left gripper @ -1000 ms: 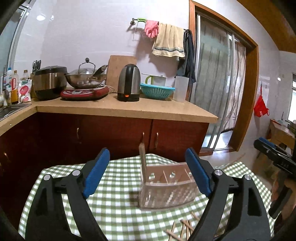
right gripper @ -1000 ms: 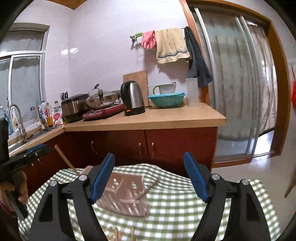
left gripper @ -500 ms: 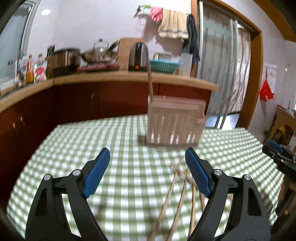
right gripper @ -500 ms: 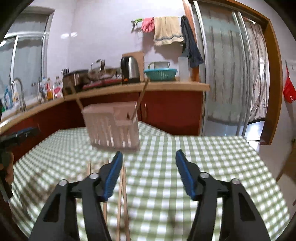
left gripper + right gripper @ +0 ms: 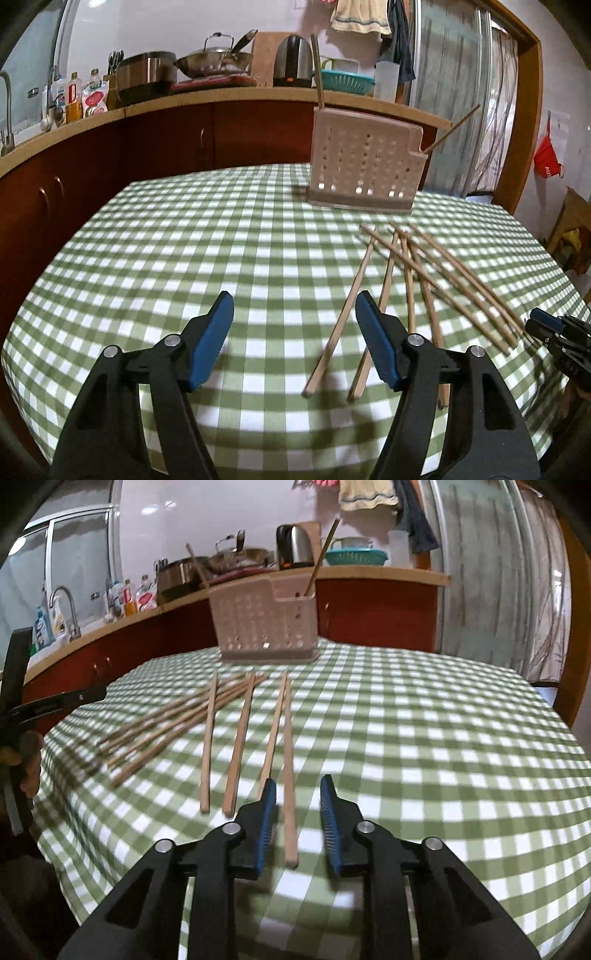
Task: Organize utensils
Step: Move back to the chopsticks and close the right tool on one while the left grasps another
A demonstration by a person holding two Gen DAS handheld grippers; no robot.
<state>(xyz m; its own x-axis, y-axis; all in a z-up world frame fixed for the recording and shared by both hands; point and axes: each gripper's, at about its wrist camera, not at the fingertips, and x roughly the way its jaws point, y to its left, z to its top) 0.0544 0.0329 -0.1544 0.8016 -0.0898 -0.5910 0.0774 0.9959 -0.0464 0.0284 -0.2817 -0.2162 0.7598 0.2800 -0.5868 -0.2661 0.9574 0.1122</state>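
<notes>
Several chopsticks [image 5: 406, 280] lie loose on the green checked cloth [image 5: 184, 258], fanned out in front of a pink perforated holder [image 5: 364, 166] that stands upright near the far edge of the table. Two more sticks already lean inside the holder, one at each end.

Right gripper [image 5: 297, 821] hangs low over the near ends of the sticks, jaws closing, with one chopstick [image 5: 289, 775] lying on the cloth between the blue pads; the pads do not press on it yet. A second stick runs just beside the left pad.

Left gripper [image 5: 294, 341] is closing too, jaws well apart and holding nothing; the butt of one stick [image 5: 341, 317] lies on the cloth between them, nearer the right finger.

Behind the table runs a counter [image 5: 258, 98] with a kettle [image 5: 294, 61], pots and a teal basket [image 5: 347, 81]
</notes>
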